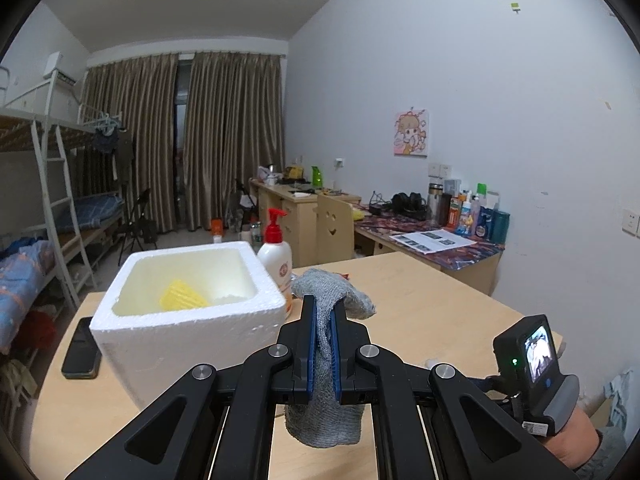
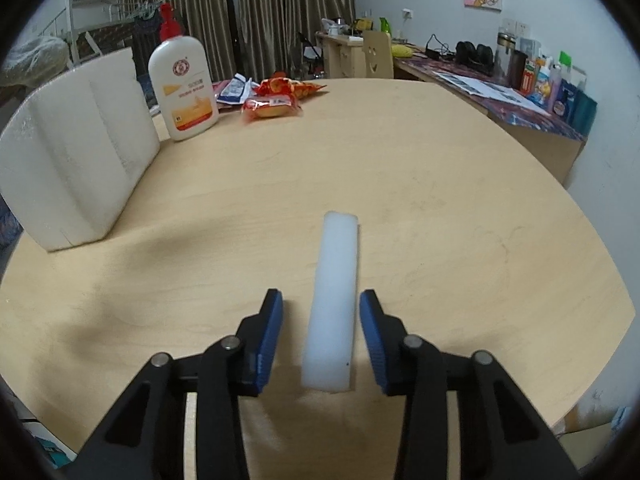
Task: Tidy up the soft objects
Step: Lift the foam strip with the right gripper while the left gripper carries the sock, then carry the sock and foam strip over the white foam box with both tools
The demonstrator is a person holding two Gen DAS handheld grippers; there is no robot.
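My left gripper [image 1: 324,300] is shut on a grey knitted cloth [image 1: 352,294], which drapes over the fingertips and hangs below the jaws. It is just right of a white foam box [image 1: 192,344] with a yellow sponge [image 1: 182,300] inside. In the right wrist view a white foam strip [image 2: 336,264] lies lengthwise on the round wooden table [image 2: 440,200]. My right gripper [image 2: 321,298] stands open around the strip's near end, with a clear gap at the left pad and the right pad close beside it. The foam box [image 2: 80,152] stands at the far left.
A lotion pump bottle [image 2: 184,84] stands beside the box, with red and blue snack packets [image 2: 276,96] behind it. A black phone [image 1: 82,348] lies left of the box near the table edge. A cluttered desk [image 2: 520,96] runs along the right wall.
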